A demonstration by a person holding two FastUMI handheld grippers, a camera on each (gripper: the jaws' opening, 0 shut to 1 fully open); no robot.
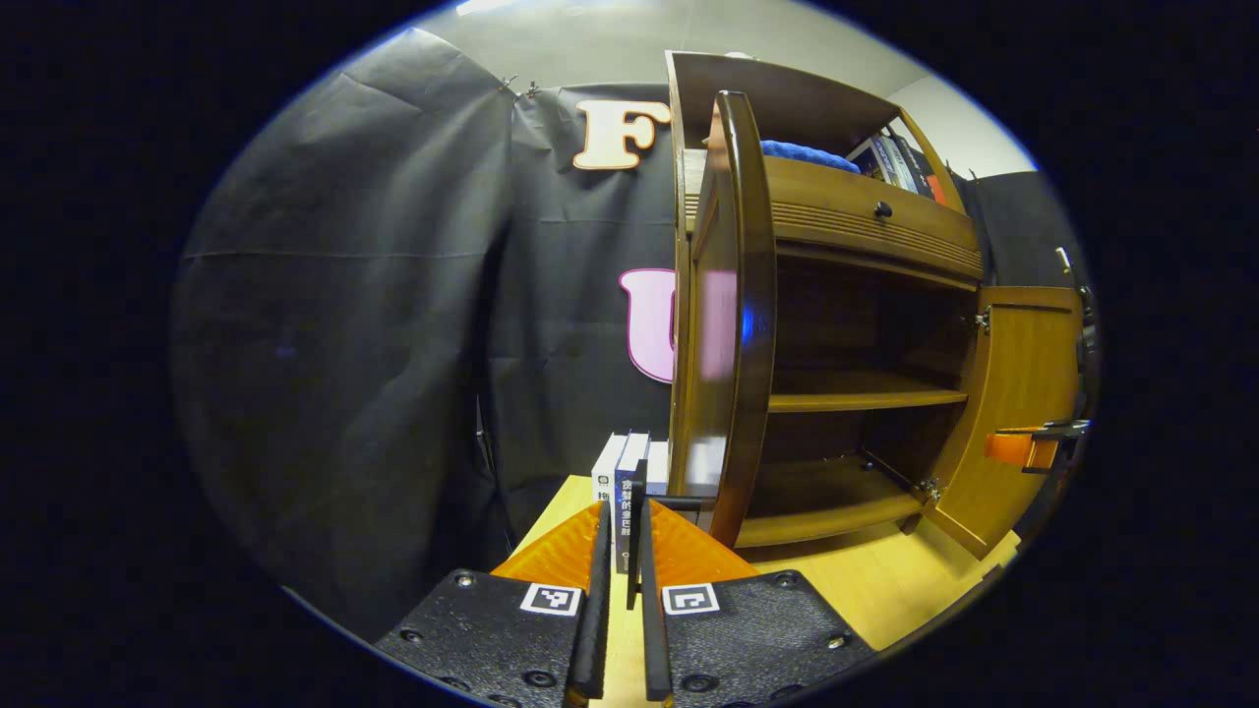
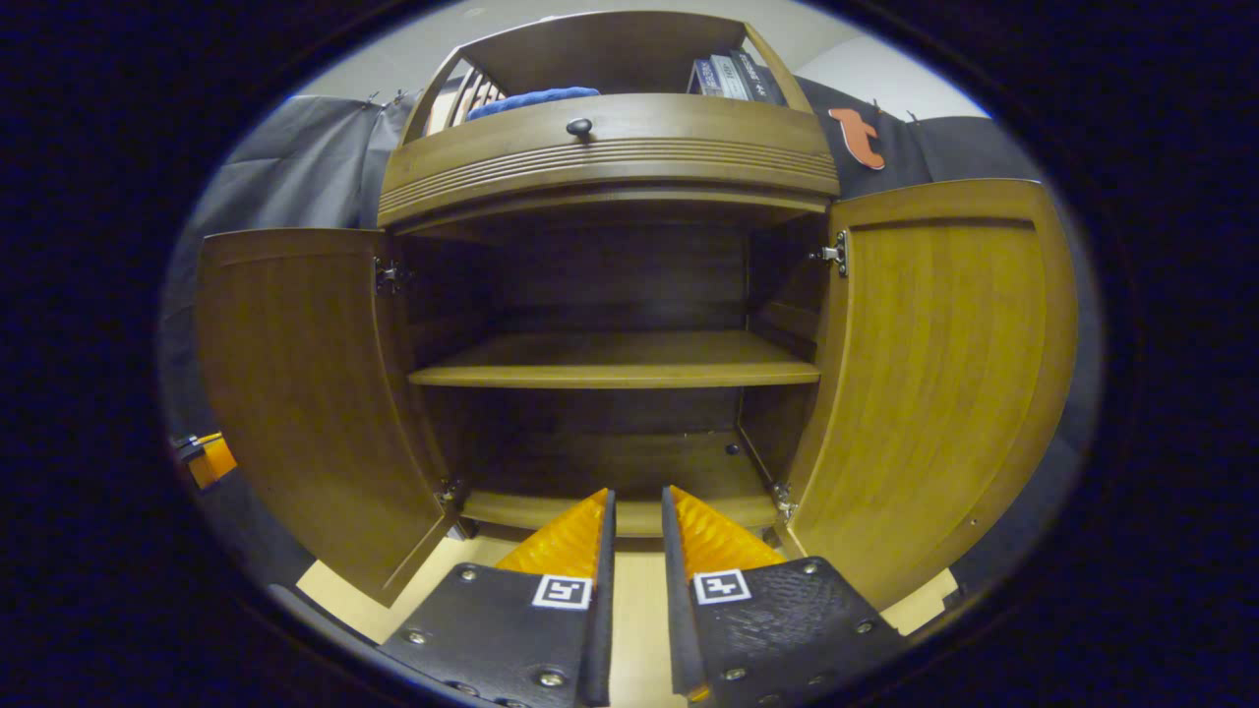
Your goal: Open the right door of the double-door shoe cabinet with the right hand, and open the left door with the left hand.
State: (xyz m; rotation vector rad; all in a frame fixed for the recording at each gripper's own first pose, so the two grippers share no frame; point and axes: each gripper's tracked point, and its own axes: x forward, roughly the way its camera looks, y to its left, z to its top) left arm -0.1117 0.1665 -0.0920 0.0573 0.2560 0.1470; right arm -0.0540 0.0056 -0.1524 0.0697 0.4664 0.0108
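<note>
Right gripper (image 2: 634, 511) is sitting narrow and empty, centred low before the shoe cabinet (image 2: 610, 157); left door (image 2: 305, 393) and right door (image 2: 944, 374) are both hanging open. Left gripper (image 1: 622, 521), also narrow, is pointing just left of the left door's upright edge.

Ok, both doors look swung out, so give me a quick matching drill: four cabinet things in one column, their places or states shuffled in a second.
Things:
1. left door
2. blue cloth
3. drawer knob
4. middle shelf

Places or states:
A. bare, inside the cabinet
B. lying in the top compartment, left of the books
C. swung open on its hinges
D. centred on the ribbed drawer front

Pairs: 1-C, 2-B, 3-D, 4-A
</note>
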